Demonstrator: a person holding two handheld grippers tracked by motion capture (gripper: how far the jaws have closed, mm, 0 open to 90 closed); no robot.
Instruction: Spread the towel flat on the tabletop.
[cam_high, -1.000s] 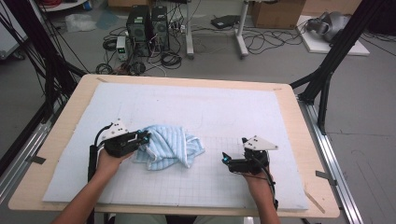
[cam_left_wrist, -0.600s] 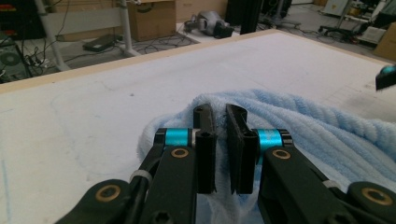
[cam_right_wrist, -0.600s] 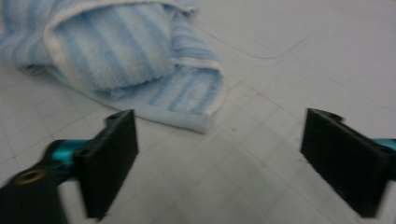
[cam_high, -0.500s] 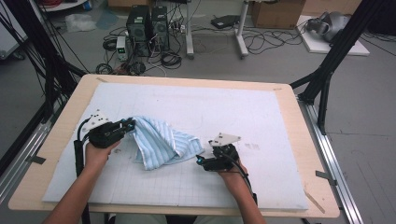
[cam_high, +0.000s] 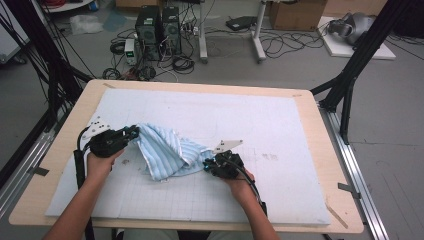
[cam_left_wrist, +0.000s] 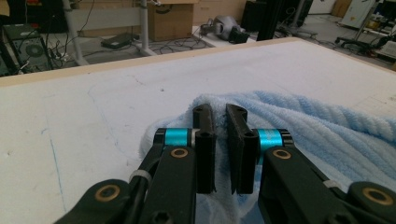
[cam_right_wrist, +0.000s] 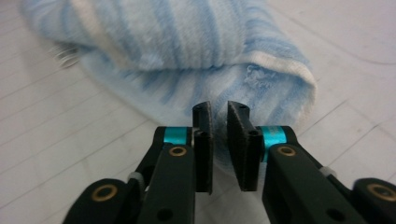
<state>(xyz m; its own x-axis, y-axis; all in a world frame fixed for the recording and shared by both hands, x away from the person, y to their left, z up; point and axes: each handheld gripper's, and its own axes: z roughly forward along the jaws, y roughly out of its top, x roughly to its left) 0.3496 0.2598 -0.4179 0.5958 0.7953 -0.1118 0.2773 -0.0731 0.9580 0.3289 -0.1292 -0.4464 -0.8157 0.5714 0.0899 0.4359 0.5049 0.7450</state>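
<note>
Since the earlier frames, both hands have been shifted leftward across the table, and the right gripper has been brought in from well apart to the near-right corner of the light-blue striped terry towel; its jaws have just been closing, w/ a thin towel edge between them. In the right gripper view the jaws are nearly pressed together, pinching that cloth edge. The left gripper is likewise clamped on the towel's opposite corner; in the left gripper view the fabric is bunched around and ahead of the jaws.

Judged step: spreading the towel flat. For a clean result both pinches should be kept firm, the hands drawn apart evenly and lifted slightly so the crumpled middle, sagging between the grippers, is pulled taut w/o slipping from the right jaws, whose bite looks shallow.

Surface: a white gridded mat on a pale wooden tabletop. Beyond it, a grey floor w/ tangled cables, black PC towers and cardboard boxes.
</note>
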